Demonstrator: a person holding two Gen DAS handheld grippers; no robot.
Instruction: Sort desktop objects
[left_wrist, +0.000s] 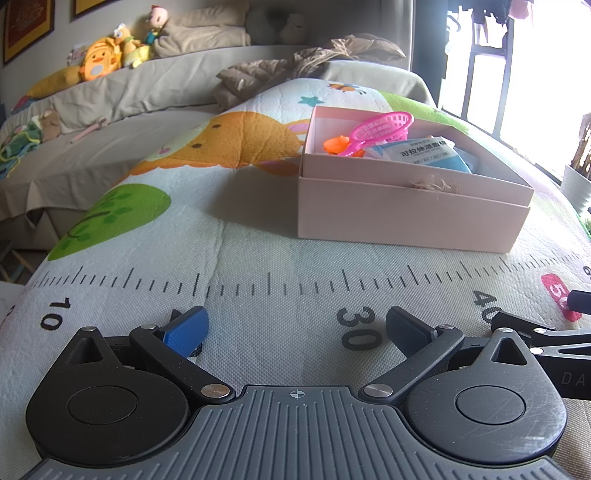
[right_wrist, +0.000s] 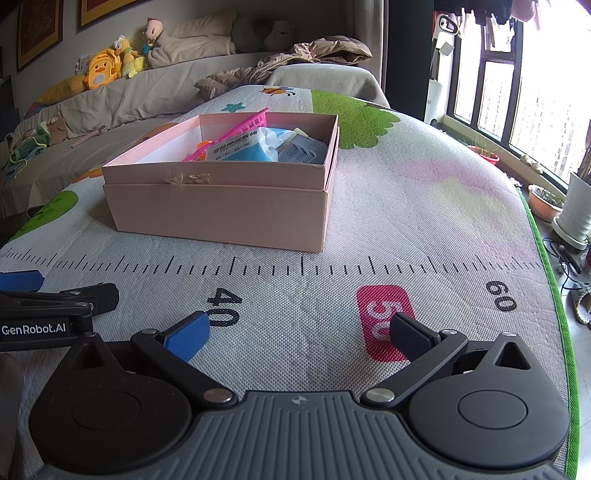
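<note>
Pink box (left_wrist: 406, 218): open, pale pink cardboard, seated in its own lid; right of centre in the left wrist view, left of centre in the right wrist view (right_wrist: 221, 212); frayed scuff on the near rim.
Box contents, left to right: orange toy (left_wrist: 336, 144) at the left; pink toy net (left_wrist: 382, 127) leaning up over the far rim; blue-and-white packet (left_wrist: 424, 153) with printed characters; grey ridged item (right_wrist: 303, 153) at the right end, seen only from the right wrist.
Play mat (left_wrist: 258, 229): pale woven surface under the box; printed ruler scale across the lower middle with numbers 10, 30, 40; cartoon orange animal and green tree in the left half; red 50 label (right_wrist: 384, 321) and 60 at lower right of the right wrist view.
Ground between grippers and box: bare mat.
Left gripper (left_wrist: 295, 328): bottom of frame, fingers spread wide, holding nothing, blue pad (left_wrist: 186, 332) on the left; also at the left edge of the right wrist view.
Right gripper (right_wrist: 299, 332): bottom of frame, fingers spread wide, holding nothing; dark pad over the red label.
Sofa (left_wrist: 129, 96): grey cover, upper left; yellow duck backpack (left_wrist: 98, 62) and other soft toys on its back; brown quilted jacket (left_wrist: 306, 62) at upper centre.
Window (right_wrist: 517, 92): upper right, bright; plant pots (right_wrist: 546, 203) on the floor below it.
</note>
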